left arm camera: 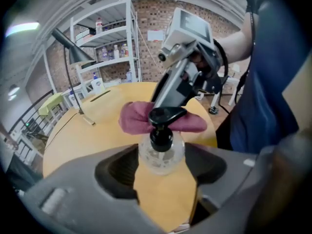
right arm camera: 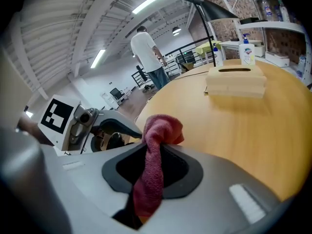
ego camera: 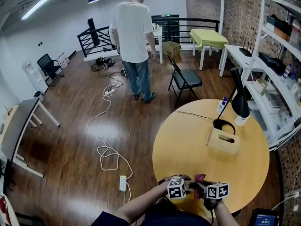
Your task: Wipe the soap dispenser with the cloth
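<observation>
Holding the soap dispenser (left arm camera: 161, 152) is the left gripper (left arm camera: 162, 156), with its two jaws pressed on the round, clear belly from both sides, at the near edge of the round table (ego camera: 188, 140). I cannot tell if the bottle stands on the table or hangs just above it. The right gripper (right arm camera: 156, 149) has its jaws closed on the red cloth (right arm camera: 163, 126), which touches the black pump top from behind. The bottle looks smooth and round, so it may slip or spin; the belly is the best place to hold, because the pump could push down. The cloth is soft and floppy and will bend around it. The table's near edge is very close, so a dropped bottle could fall off. The middle of the table has lots of room.
</observation>
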The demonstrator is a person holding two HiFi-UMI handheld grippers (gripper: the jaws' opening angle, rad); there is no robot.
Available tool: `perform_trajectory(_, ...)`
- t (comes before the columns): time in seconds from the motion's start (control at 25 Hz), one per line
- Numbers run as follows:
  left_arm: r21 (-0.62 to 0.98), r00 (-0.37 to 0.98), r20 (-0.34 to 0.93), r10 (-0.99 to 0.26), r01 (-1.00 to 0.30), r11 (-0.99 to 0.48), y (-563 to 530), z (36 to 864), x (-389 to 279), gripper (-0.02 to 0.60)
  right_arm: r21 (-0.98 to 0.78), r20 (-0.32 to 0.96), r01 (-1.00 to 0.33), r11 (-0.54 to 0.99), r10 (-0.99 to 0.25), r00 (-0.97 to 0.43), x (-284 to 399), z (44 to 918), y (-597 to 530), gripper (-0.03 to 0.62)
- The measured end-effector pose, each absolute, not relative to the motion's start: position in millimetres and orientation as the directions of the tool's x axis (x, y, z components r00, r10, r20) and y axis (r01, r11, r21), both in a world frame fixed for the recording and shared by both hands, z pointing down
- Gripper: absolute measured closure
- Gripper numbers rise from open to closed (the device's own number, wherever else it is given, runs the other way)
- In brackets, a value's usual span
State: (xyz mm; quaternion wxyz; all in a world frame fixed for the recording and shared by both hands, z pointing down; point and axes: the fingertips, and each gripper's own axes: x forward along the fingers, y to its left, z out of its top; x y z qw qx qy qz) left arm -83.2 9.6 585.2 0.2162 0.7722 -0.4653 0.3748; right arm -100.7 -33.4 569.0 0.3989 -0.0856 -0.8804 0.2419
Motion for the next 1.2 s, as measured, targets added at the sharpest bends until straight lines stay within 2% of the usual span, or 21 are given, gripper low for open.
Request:
perform_trajectory(0.08,-0.01,0.304,0.784,-0.541,-0.866,-0.5,9,586,-82,0.281,-0.487,0.659,-0.047,0.872,0.332,-0.675,-108,570,-35,0.51)
perform_trajectory(0.16,0.004,0.283,0.796,-0.535,-0.886,-0.463,13,586,-84,0.276,-0.486,0.659,-0.05,0.873,0.328,-0.676,-111,571,-32,0.51)
perform_trajectory(0.24,0.008,0.213,0.806,-0.553,-0.937,-0.35,18,584,-93,0.239,-0.492,0.657,-0.057,0.869,0.327,-0.68,-112,570,-29,0.51)
perform_trajectory(0.4,0.055,0.128,0.795,-0.592,-0.989,-0.14,23,582,-91,0.274,-0.509,0.647,-0.09,0.856,0.312,-0.696,-113,569,-28,0.51)
perform_trajectory(0.48,0.054,0.137,0.788,-0.601,-0.987,-0.154,22,586,-89,0.287,-0.49,0.655,-0.102,0.866,0.288,-0.698,-111,568,-29,0.51)
perform_trajectory(0.72,0.055,0.274,0.796,-0.54,-0.921,-0.385,21,588,-87,0.288,-0.502,0.666,-0.09,0.86,0.317,-0.675,-85,566,-21,0.511)
perform_trajectory(0.96,0.004,0.319,0.811,-0.491,-0.841,-0.541,24,588,-85,0.295,-0.49,0.655,-0.073,0.868,0.312,-0.688,-110,565,-30,0.51)
perform_trajectory(1.04,0.003,0.303,0.818,-0.489,-0.852,-0.523,24,587,-89,0.287,-0.477,0.66,-0.061,0.877,0.312,-0.683,-115,564,-28,0.51)
perform_trajectory(1.12,0.026,0.262,0.812,-0.522,-0.909,-0.416,26,583,-92,0.247,-0.482,0.654,-0.069,0.874,0.306,-0.692,-113,564,-26,0.51)
perform_trajectory(1.2,0.077,0.232,0.785,-0.575,-0.957,-0.281,26,579,-85,0.247,-0.498,0.64,-0.093,0.862,0.293,-0.711,-109,564,-26,0.51)
